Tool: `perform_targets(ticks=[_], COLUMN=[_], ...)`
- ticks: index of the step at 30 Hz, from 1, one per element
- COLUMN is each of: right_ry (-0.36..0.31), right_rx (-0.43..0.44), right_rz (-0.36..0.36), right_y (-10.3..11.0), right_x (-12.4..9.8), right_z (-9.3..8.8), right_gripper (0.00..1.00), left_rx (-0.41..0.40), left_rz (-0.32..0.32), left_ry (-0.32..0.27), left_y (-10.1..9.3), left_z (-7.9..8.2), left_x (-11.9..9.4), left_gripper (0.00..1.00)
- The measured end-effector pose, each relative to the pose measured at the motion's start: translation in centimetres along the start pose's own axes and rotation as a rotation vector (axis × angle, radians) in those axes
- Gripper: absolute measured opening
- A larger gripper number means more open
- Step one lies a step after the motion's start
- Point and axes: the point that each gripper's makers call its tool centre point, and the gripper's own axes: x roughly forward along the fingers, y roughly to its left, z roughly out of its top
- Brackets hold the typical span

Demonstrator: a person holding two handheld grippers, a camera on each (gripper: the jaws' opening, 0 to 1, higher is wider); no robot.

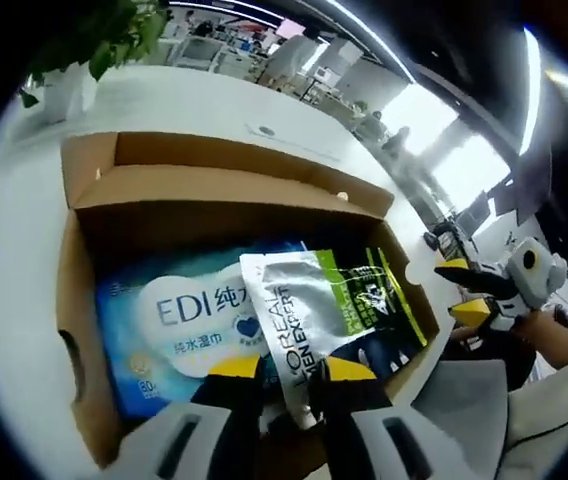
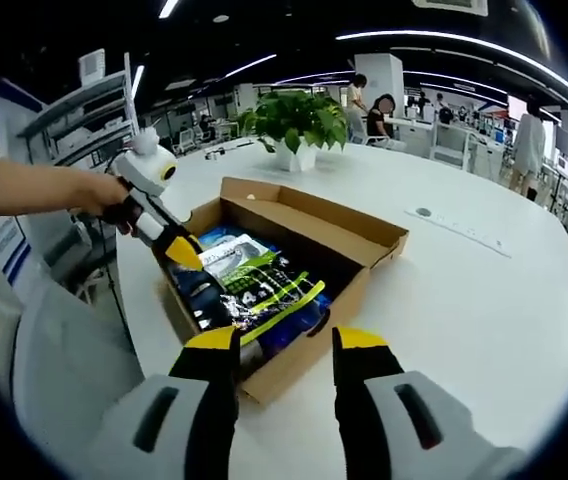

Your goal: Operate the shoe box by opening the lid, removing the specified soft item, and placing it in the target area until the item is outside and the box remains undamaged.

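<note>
An open cardboard shoe box (image 1: 224,190) (image 2: 314,215) lies on a white table, its lid folded back. Inside are a blue wet-wipes pack (image 1: 179,320) (image 2: 211,237) and a silver, black and green soft sachet (image 1: 309,300) (image 2: 264,285) lying on top of it. My left gripper (image 1: 292,368) (image 2: 186,250) reaches into the box. Its jaws stand either side of the sachet's near end, with a gap still showing. My right gripper (image 2: 286,350) (image 1: 484,290) hovers open and holds nothing, just outside a corner of the box.
A potted plant (image 2: 294,120) (image 1: 94,40) stands on the table beyond the box. A small round disc (image 2: 422,212) is set in the bare tabletop to the right. A person's sleeve and hand (image 2: 54,190) hold the left gripper. People and desks fill the background.
</note>
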Motion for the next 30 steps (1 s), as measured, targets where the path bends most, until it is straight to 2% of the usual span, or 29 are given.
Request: perform_targets(ticks=[9,12,19,30], right_ry=[0.000,0.022,0.040,0.115], right_rx=[0.036,0.041,0.047,0.041], right_rz=[0.049,0.062,0.089,0.129], right_y=[1.7,2.1,3.1,4.2], right_x=[1.3,2.0,3.5,6.1], right_z=[0.5,0.5,1.0,0.4], right_gripper=[0.31,0.31,0.31,0.29], left_rx=[-0.003,-0.017,0.027,0.097], left_rz=[-0.001,-0.007,0.042,0.088], left_ry=[-0.021,-0.032,-0.053,-0.077], left_y=[0.0,-0.2,1.0,2.3], left_z=[0.1,0.3,0.3,0.8], left_x=[-0.2,-0.3,-1.5,-2.8], left_gripper=[0.05,0.01,0.00,0.00])
